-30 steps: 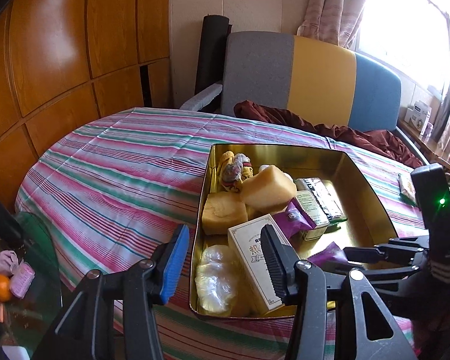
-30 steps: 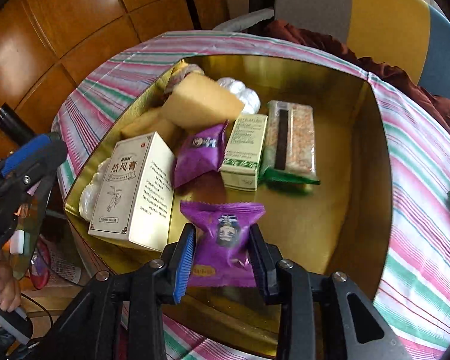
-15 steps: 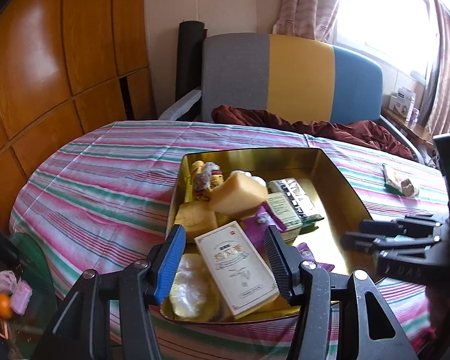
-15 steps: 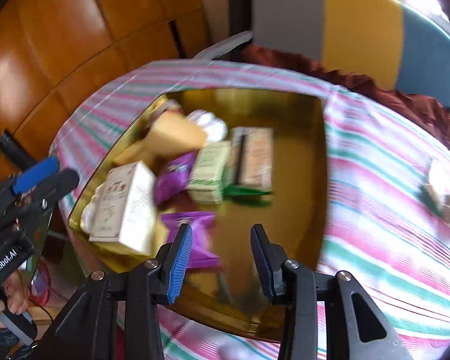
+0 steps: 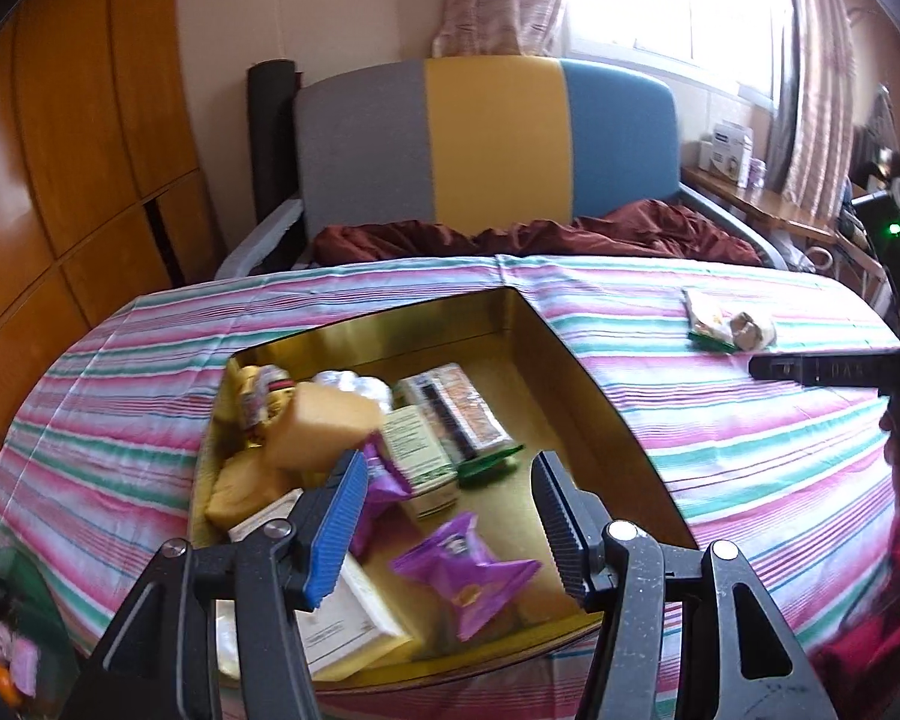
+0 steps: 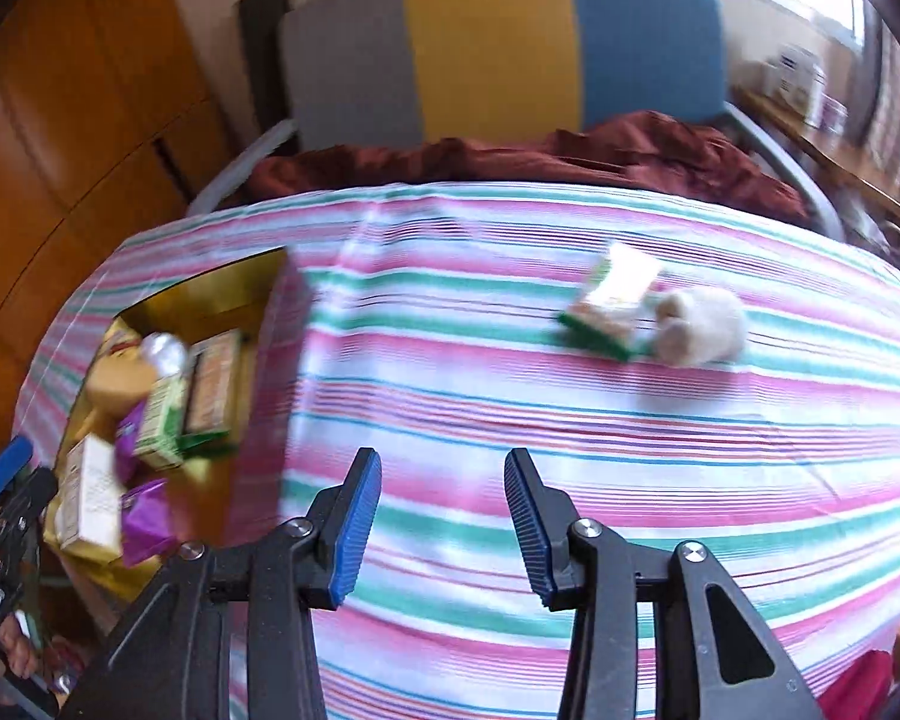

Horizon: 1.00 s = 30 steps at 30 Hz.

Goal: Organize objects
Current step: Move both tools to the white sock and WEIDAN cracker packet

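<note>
Right gripper hangs wide open and empty over bare striped tablecloth, aimed toward the two stragglers: a green-edged snack packet and, touching it, a pale lump, blurred, possibly a wrapped bun. Left gripper, jaws also spread with nothing in them, hovers above the gold tin, where a purple packet lies with boxes and cakes. Most items look stowed; those two remain out.

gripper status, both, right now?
Left gripper: open, holding nothing, over the gold tin.
Right gripper: open, holding nothing, over the striped tablecloth.
</note>
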### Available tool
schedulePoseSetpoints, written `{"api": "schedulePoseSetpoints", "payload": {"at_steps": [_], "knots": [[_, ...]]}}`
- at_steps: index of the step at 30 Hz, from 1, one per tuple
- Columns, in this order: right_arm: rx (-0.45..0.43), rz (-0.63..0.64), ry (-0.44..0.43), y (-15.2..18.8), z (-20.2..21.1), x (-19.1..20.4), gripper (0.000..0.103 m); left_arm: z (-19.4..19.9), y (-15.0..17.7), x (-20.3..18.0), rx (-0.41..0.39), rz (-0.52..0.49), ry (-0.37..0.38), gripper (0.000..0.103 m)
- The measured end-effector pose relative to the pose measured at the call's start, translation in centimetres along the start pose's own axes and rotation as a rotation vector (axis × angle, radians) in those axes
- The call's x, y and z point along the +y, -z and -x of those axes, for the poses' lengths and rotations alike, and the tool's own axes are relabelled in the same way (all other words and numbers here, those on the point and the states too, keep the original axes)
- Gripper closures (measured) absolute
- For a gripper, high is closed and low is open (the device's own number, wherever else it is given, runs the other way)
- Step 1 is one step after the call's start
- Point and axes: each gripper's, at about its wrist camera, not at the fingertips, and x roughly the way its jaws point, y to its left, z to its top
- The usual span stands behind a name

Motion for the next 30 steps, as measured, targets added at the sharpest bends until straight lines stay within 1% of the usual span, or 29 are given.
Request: {"api": "schedulePoseSetpoints", "payload": {"at_steps": [5,7,9,13,14,16,17,20,22,23,24,25,27,30], "knots": [[-0.012,-0.19,0.078,-1.8,-0.1,-6.9,0.054,-1.0,-0.9,-2.9,0.004,-0.05,0.061,0.045],[-0.008,-0.247,0.117,-2.4,-0.5,-9.5,0.049,-1.5,-1.2,-4.0,0.011,-0.064,0.083,0.045],[0.003,-0.289,0.133,-3.1,-1.3,-11.5,0.048,-2.1,-1.6,-5.0,0.02,-0.074,0.105,0.045],[0.023,-0.381,0.132,-4.8,-3.4,-14.1,0.047,-3.2,-2.5,-6.4,0.042,-0.08,0.138,0.045],[0.036,-0.422,0.119,-5.2,-4.1,-14.7,0.046,-3.5,-2.7,-6.7,0.048,-0.079,0.147,0.045],[0.051,-0.52,0.055,-5.8,-5.6,-15.6,0.032,-4.0,-3.1,-7.3,0.055,-0.08,0.159,0.045],[0.054,-0.554,0.039,-6.1,-6.3,-16.0,0.03,-4.4,-3.4,-7.7,0.058,-0.083,0.163,0.045],[0.079,-0.638,0.023,-6.9,-8.5,-16.6,0.029,-5.1,-3.9,-8.4,0.071,-0.086,0.181,0.045],[0.102,-0.637,0.063,-7.4,-9.9,-16.5,0.027,-5.6,-4.3,-8.9,0.077,-0.093,0.189,0.045],[0.104,-0.618,0.08,-7.6,-10.4,-16.4,0.029,-5.9,-4.6,-9.2,0.079,-0.096,0.193,0.045],[0.106,-0.592,0.102,-7.8,-10.6,-16.3,0.043,-6.0,-4.8,-9.4,0.079,-0.098,0.199,0.045],[0.111,-0.562,0.107,-7.9,-10.6,-16.1,0.047,-6.2,-5.2,-9.7,0.077,-0.1,0.204,0.045],[0.124,-0.49,0.103,-8.0,-10.2,-15.5,0.051,-6.5,-5.8,-10.2,0.074,-0.105,0.209,0.045],[0.144,-0.362,0.161,-7.4,-8.9,-14.9,0.051,-7.6,-7.0,-11.1,0.09,-0.099,0.237,0.045]]}}
